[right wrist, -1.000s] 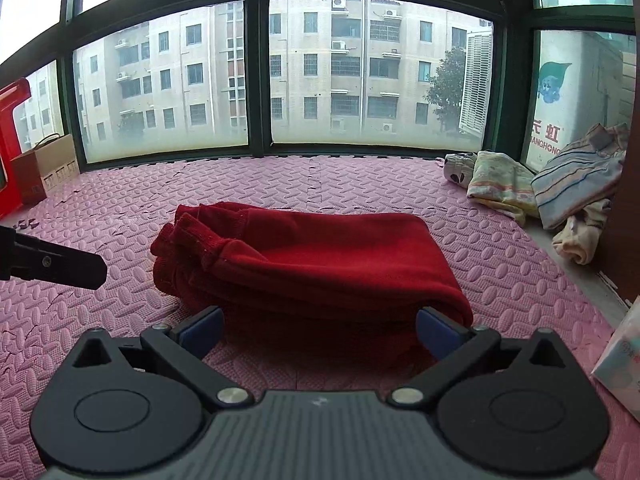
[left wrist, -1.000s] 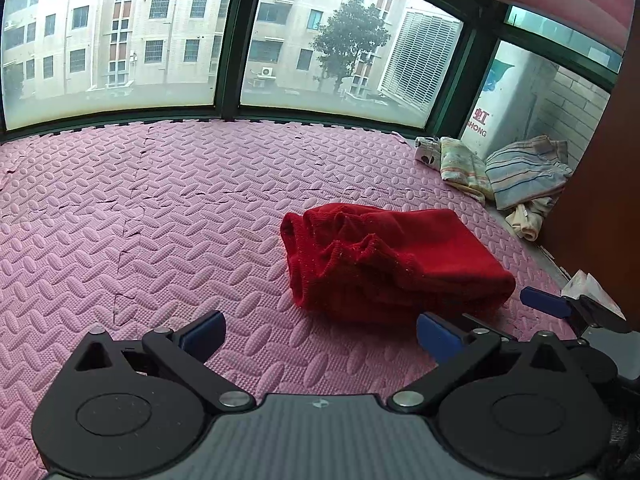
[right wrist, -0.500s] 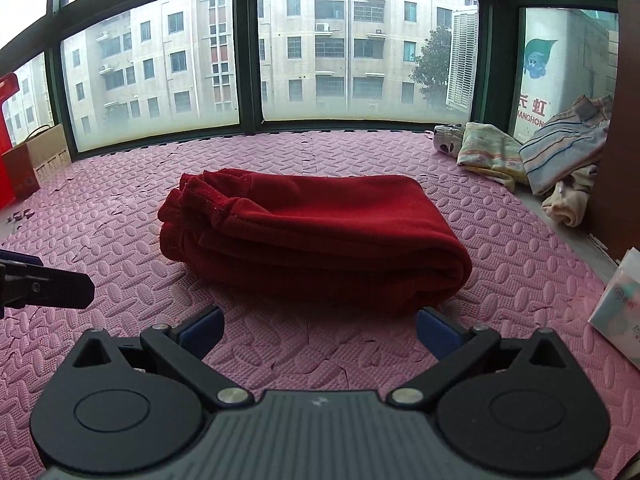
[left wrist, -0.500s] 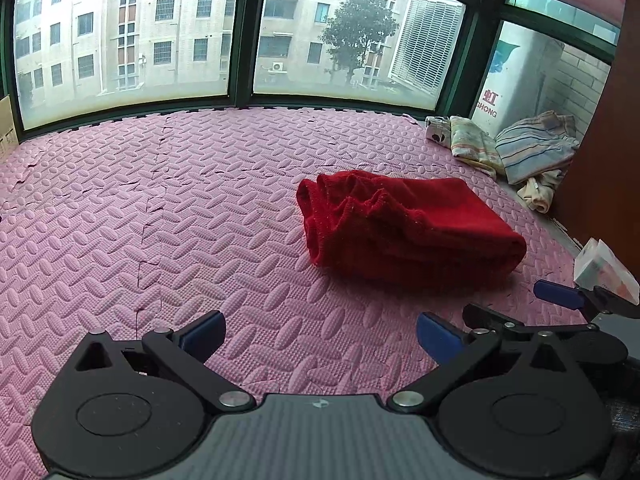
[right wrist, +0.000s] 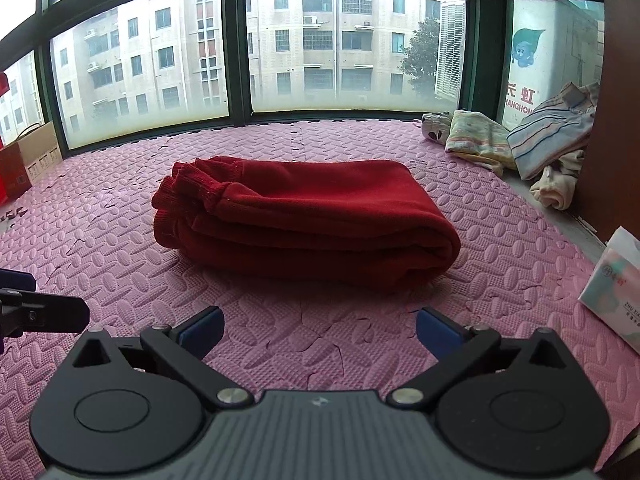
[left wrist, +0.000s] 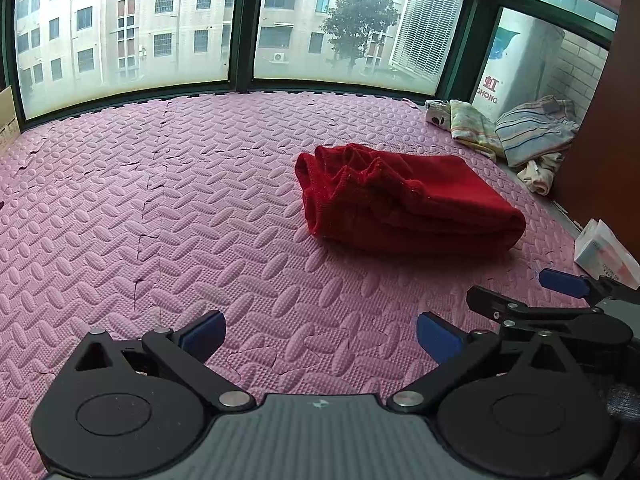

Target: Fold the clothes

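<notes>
A red knitted garment (left wrist: 404, 204) (right wrist: 304, 216) lies folded into a thick bundle on the pink foam mat (left wrist: 160, 208), ribbed cuffs at its left end. My left gripper (left wrist: 320, 332) is open over bare mat, well short of the bundle and to its left. My right gripper (right wrist: 318, 330) is also open and holds nothing, a short way in front of the bundle. In the left wrist view the right gripper's fingers (left wrist: 564, 284) show at the right edge. The left gripper's finger (right wrist: 44, 312) pokes in at the left of the right wrist view.
A pile of striped and pale clothes (right wrist: 532, 144) (left wrist: 520, 136) lies in the far right corner by a brown wall. A tissue pack (right wrist: 616, 284) (left wrist: 604, 252) rests at the mat's right edge. Cardboard boxes (right wrist: 28, 160) stand far left. Windows close off the back.
Both grippers have drawn back and away from the folded red garment, which now lies farther off in both views. The garment itself has not moved. Both stay open.
</notes>
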`<state>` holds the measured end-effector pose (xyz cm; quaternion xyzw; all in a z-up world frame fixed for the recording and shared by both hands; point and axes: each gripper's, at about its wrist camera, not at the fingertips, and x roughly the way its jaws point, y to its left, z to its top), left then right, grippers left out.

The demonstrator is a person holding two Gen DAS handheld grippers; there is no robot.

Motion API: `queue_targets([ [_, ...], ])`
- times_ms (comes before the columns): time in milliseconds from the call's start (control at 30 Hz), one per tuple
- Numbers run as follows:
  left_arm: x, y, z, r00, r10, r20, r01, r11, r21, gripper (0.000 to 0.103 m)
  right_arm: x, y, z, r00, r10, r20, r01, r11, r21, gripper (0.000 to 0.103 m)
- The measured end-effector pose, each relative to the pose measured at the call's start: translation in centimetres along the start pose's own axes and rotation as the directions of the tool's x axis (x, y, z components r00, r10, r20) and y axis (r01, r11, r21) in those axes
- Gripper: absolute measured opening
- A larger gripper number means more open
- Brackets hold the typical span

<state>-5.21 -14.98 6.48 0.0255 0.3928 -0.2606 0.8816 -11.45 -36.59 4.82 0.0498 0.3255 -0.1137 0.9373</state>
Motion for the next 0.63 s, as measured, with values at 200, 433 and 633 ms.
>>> queue_targets([
  [200, 0.01, -0.58, -0.18, 1.000, -0.009, -0.002, 0.009, 1.000, 0.017, 0.103, -0.06, -0.15, -0.18, 1.000, 0.004, -0.007, -0.004, 1.000, 0.002, 0.103],
  [433, 0.01, -0.97, -0.37, 1.000, -0.013, -0.007, 0.013, 1.000, 0.023, 0.103, -0.14, -0.22, -0.38, 1.000, 0.000, -0.010, 0.000, 1.000, 0.007, 0.103],
  [633, 0.01, -1.08, -0.30, 1.000, -0.017, -0.005, 0.017, 0.999, 0.028, 0.103, -0.15, -0.13, -0.39, 1.000, 0.000, -0.012, 0.000, 1.000, 0.008, 0.103],
])
